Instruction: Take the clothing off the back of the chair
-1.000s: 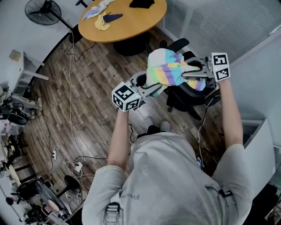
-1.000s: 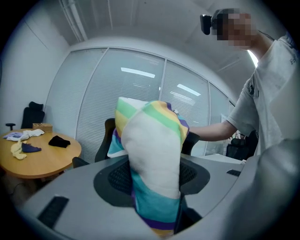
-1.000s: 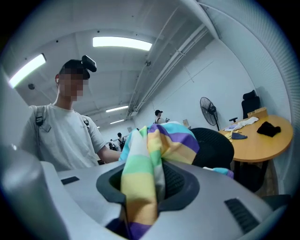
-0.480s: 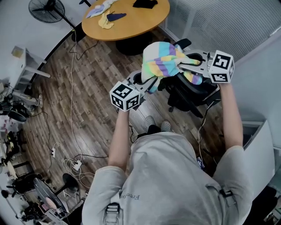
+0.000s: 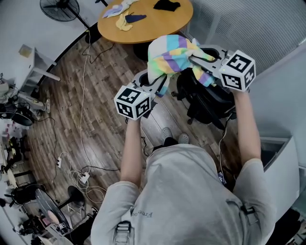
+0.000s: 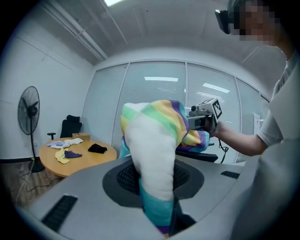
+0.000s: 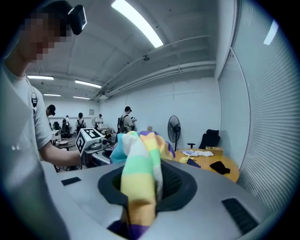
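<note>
A pastel striped garment (image 5: 171,56) hangs bunched between my two grippers, above the back of the black office chair (image 5: 209,101). My left gripper (image 5: 160,82) grips its left end; in the left gripper view the white and teal cloth (image 6: 152,159) fills the jaws of the left gripper (image 6: 159,206). My right gripper (image 5: 200,60) holds the other end; in the right gripper view the yellow and green cloth (image 7: 138,168) runs down into the right gripper (image 7: 136,216). Both pairs of jaws have just been closing on the cloth. Whether the garment's low purple edge still touches the chair I cannot tell.
A round wooden table (image 5: 158,26) with small cloths and a black item stands beyond the chair. A floor fan (image 5: 60,7) is at the far left. Cables (image 5: 81,178) trail over the wooden floor. A blind-covered wall (image 5: 253,24) and a white cabinet (image 5: 282,165) close the right side.
Both grippers have risen and moved toward the table with the garment, lifting it from lying draped over the chair back to hanging above it.
</note>
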Motion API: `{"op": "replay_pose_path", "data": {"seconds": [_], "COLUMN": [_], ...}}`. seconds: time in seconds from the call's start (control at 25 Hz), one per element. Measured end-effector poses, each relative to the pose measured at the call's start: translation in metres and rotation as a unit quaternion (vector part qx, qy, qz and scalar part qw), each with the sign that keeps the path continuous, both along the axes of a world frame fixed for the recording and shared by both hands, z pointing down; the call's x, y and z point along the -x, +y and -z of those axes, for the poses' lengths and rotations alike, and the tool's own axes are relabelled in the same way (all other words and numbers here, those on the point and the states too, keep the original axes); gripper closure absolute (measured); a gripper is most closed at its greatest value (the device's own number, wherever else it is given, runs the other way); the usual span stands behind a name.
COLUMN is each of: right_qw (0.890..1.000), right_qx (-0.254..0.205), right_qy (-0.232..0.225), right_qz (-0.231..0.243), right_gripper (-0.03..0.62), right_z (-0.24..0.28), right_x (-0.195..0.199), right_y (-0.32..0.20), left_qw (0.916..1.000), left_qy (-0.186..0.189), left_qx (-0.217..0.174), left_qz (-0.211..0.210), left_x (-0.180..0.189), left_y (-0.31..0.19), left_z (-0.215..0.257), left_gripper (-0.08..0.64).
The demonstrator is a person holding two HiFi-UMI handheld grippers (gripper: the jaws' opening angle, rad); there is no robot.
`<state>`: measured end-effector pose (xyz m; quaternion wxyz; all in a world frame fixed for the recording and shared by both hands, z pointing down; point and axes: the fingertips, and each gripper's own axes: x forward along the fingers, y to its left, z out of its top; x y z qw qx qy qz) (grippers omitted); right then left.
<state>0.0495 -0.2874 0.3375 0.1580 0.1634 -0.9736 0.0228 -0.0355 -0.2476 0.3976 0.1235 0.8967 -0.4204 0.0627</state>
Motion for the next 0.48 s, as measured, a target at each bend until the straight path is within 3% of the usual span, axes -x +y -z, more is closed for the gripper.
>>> {"op": "replay_pose_path", "data": {"seconds": [0.48], "right_qw": [0.994], "right_qx": [-0.004], "right_qy": [-0.09], "right_qz": [-0.056], "right_gripper": [0.485], "right_z": [0.031], "right_x": [0.058], "right_y": [0.011], "left_qw": [0.9898], "left_qy": [-0.001], "left_qx": [-0.04], "left_qz": [0.137], "left_x": [0.072], "left_y": [0.006], "left_z": [0.04], "left_gripper": [0.433]}}
